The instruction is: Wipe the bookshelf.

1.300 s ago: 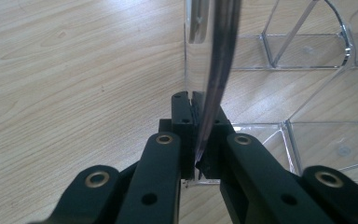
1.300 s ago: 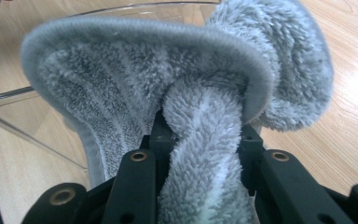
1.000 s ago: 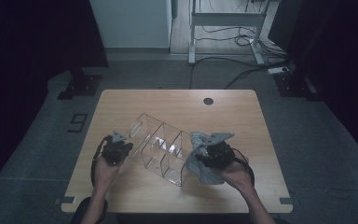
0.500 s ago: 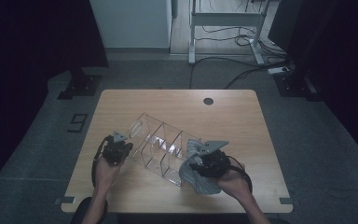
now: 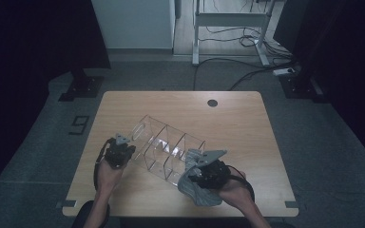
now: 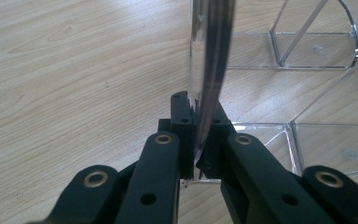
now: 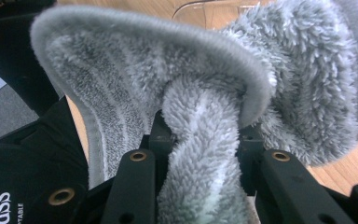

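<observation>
Wiping the clear organizer, braced on the tabletop [image 5: 247,118]

Your left claw [image 6: 199,140] clamps the clear organizer [image 5: 166,149] by its end wall; your right claw [image 7: 200,140] pinches the grey cloth [image 7: 168,88] beside its near end. Hold left steady, and wipe with light, even strokes.

high view: dim, dark edges | gripper views: bright, sharp, near jaws soft

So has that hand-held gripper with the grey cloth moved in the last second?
Yes. The right hand-held gripper with the grey cloth slid a little leftward and toward the table's near edge, judged against the clear organizer, which stayed put.
</observation>
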`<action>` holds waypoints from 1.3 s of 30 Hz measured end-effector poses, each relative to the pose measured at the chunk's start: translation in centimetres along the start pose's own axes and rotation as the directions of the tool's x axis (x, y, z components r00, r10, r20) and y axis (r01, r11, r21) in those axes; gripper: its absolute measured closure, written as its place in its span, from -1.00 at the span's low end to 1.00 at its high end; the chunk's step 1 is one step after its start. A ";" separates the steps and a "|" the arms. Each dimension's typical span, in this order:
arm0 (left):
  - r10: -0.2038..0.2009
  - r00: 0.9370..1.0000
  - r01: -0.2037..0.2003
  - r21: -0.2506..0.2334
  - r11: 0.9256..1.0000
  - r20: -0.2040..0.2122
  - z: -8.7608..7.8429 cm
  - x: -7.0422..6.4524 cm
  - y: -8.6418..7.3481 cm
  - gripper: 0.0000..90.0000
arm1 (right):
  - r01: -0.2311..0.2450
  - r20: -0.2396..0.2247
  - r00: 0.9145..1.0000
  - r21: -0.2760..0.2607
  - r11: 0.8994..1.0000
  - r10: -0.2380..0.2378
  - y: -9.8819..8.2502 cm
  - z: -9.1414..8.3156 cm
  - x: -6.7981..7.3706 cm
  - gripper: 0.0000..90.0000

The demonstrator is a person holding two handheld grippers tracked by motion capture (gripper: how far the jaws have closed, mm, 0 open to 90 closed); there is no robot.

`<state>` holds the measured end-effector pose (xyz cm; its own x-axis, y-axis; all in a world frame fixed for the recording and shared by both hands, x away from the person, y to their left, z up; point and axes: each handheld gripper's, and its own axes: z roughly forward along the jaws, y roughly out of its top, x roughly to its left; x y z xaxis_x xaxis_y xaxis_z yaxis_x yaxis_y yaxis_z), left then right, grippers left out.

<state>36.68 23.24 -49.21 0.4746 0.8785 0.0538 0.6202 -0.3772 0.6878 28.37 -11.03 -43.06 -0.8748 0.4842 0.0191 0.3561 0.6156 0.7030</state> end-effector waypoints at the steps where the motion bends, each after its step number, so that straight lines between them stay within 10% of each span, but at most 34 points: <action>1: 0.000 1.000 0.000 -0.001 1.000 0.002 0.0 0.1 0.0 0.92 | -0.002 -0.001 1.000 0.003 1.000 0.002 0.0 0.1 0.0 0.49; 19: 0.011 0.999 -0.011 -0.007 1.000 0.032 -0.1 0.4 -0.2 0.93 | 0.007 0.000 1.000 0.127 0.992 -0.007 -1.6 3.5 0.0 0.48; 39: 0.070 0.996 -0.070 -0.002 0.998 0.056 -0.2 0.6 -0.3 0.93 | -0.038 0.057 0.998 0.122 0.992 0.032 -2.4 3.9 -2.1 0.48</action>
<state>36.66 23.99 -49.22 0.5509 0.8323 0.0612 0.5842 -0.4369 0.6840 30.60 -11.10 -47.59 -0.8430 0.5380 0.0008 0.4267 0.6678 0.6098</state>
